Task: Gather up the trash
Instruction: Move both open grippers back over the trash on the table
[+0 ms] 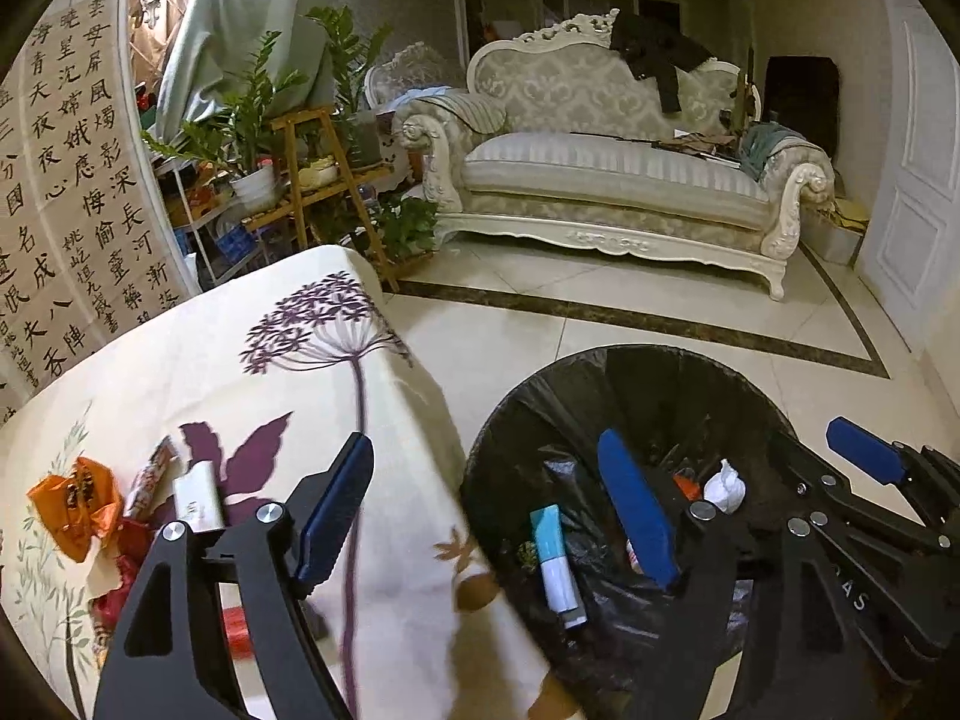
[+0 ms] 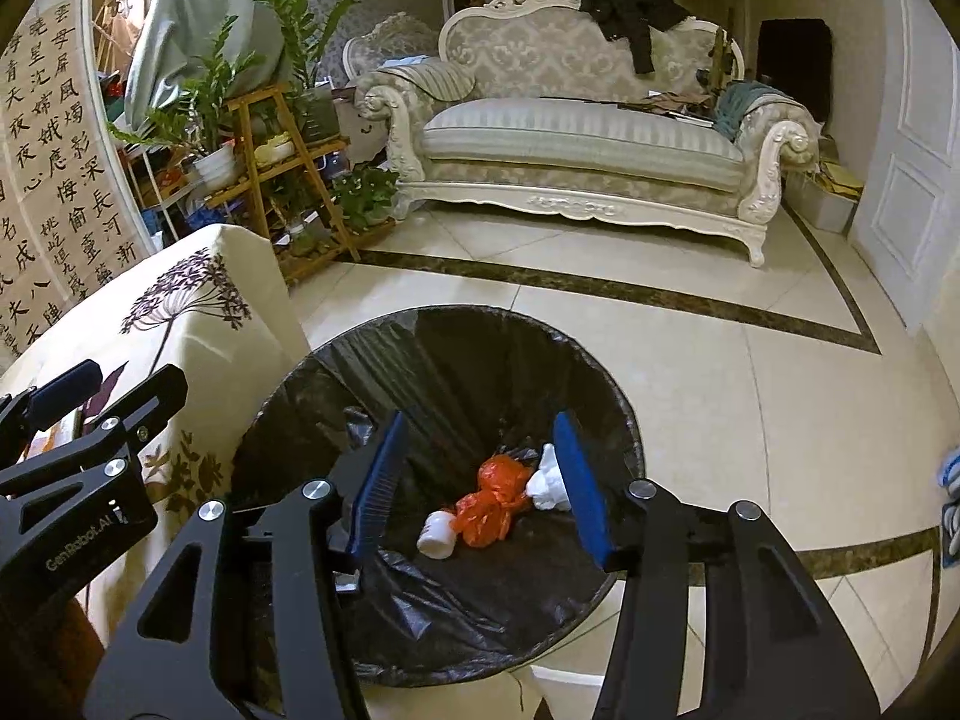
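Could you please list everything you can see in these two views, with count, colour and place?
Bin: one, black liner, on the floor.
Tube: one, teal and white, in the bin.
Bag: one, orange, in the bin.
Tissue: one, white, in the bin.
Table: one, cream flowered cloth, left of the bin.
Wrappers: several, orange and red, on the table.
Sofa: one, cream, at the back.
Left gripper: black, blue pads, open.
Right gripper: black, open over the bin.
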`<state>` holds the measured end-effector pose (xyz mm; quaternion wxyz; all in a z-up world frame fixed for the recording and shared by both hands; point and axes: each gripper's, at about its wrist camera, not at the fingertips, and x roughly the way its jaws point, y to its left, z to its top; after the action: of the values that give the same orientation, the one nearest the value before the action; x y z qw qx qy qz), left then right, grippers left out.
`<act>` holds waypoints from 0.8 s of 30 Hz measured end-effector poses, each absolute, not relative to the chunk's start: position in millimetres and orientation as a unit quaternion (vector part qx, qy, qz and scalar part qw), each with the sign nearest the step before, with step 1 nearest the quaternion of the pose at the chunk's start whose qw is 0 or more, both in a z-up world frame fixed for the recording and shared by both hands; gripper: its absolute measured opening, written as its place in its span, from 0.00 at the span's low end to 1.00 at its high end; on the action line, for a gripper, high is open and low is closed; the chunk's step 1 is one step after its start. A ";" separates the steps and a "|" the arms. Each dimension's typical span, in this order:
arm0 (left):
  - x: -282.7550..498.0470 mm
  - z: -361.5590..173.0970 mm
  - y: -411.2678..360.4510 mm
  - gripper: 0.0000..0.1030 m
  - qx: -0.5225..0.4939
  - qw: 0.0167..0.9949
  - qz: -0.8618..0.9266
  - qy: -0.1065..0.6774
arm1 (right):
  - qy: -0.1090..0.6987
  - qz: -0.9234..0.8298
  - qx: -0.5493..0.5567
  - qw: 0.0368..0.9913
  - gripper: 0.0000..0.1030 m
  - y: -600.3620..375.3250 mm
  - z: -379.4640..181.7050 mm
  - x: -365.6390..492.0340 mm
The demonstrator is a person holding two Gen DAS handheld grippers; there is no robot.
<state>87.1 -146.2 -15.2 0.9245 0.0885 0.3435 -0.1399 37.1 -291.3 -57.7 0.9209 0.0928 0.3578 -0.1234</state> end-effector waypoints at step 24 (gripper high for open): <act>34.0 -11.7 -6.7 0.74 0.045 0.930 -0.034 0.363 | 0.367 -0.031 0.063 0.928 0.49 -191.8 -45.5 19.2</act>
<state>34.0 -6.7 -11.7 0.9301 0.0452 0.3630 -0.0335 19.2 -191.8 -45.5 0.9277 0.0629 0.3667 -0.0309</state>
